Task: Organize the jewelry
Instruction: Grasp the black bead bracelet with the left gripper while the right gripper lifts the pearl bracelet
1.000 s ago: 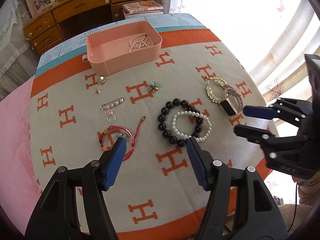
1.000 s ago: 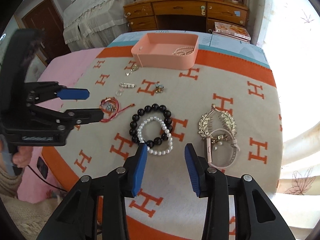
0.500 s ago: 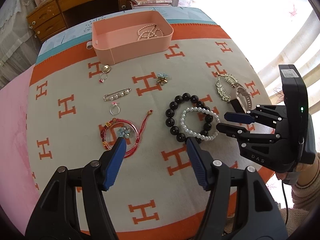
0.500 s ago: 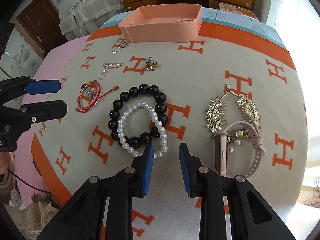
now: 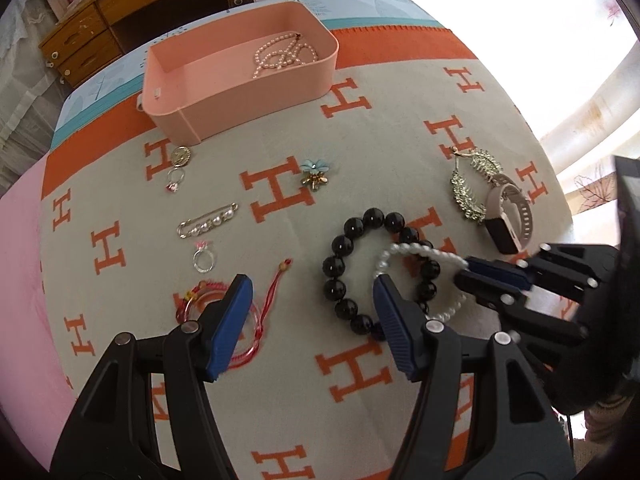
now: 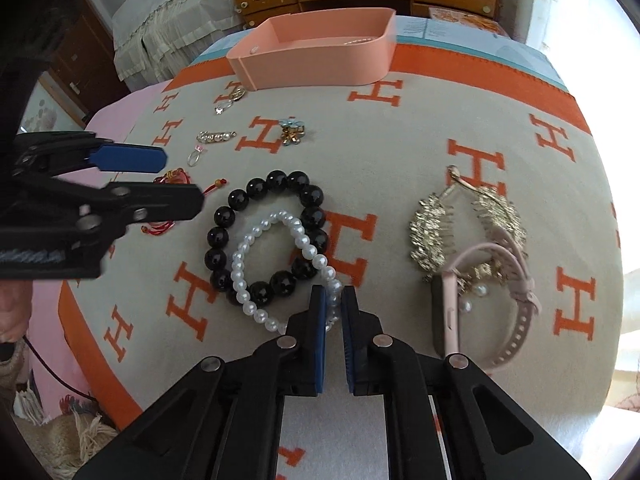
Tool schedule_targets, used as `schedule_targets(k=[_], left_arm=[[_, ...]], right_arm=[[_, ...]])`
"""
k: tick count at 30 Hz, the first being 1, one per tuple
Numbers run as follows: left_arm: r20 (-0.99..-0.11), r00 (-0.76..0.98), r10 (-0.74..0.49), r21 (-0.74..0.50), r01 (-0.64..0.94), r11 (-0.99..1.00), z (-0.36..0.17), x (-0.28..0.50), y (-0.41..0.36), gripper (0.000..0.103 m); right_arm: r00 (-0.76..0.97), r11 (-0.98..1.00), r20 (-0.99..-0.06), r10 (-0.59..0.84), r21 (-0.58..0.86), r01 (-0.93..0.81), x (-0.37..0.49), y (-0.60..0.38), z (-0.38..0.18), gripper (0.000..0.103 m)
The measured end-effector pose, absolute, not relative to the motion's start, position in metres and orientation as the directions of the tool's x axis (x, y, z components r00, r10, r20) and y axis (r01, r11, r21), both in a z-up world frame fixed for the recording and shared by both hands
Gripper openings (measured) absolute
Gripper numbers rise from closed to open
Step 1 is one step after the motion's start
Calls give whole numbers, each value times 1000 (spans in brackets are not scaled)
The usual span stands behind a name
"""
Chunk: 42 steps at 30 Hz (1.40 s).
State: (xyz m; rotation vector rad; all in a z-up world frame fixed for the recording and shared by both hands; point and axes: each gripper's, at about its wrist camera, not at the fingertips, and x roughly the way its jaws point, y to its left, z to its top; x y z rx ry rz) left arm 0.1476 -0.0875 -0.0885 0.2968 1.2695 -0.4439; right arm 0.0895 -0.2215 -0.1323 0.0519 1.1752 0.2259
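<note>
Down onto the blanket [image 6: 400, 152] has come the right gripper [image 6: 333, 304], its jaws now pinched on the pearl bracelet [image 6: 280, 268]; round glossy beads, loop overlapping the black bracelet [image 6: 256, 236]; left gripper [image 5: 310, 308] half open, empty.

wrist views, steeply downward, close; both share blanket [image 5: 280, 128]

My blanket [image 5: 280, 128] is beige with orange H letters and an orange border. The tray [image 5: 240, 92] is salmon pink. One bracelet [image 6: 280, 264] is white pearl, the other [image 6: 256, 236] glossy black. My hand-held gripper [image 6: 333, 300] has blue pads on black arms.
</note>
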Motion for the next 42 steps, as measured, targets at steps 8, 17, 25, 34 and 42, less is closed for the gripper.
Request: schedule_targets(k=[8, 17, 25, 34, 42], left_arm=[[-978, 181, -101, 0, 486, 874, -114, 164, -107, 60], [-985, 165, -58, 30, 490, 871, -127, 168, -112, 41], [-992, 115, -55, 10, 497, 868, -134, 169, -119, 23], [-991, 107, -77, -11, 518, 855, -136, 166, -131, 13], [-972, 144, -186, -108, 429, 897, -96, 165, -113, 13]], right_arm=[[431, 977, -877, 212, 175, -124, 52, -240, -107, 8], [451, 976, -865, 220, 192, -106, 31, -253, -96, 8], [447, 974, -865, 227, 203, -103, 35, -253, -97, 8], [440, 972, -867, 236, 218, -92, 34, -256, -100, 8], [477, 973, -848, 230, 205, -104, 37, -254, -73, 8]])
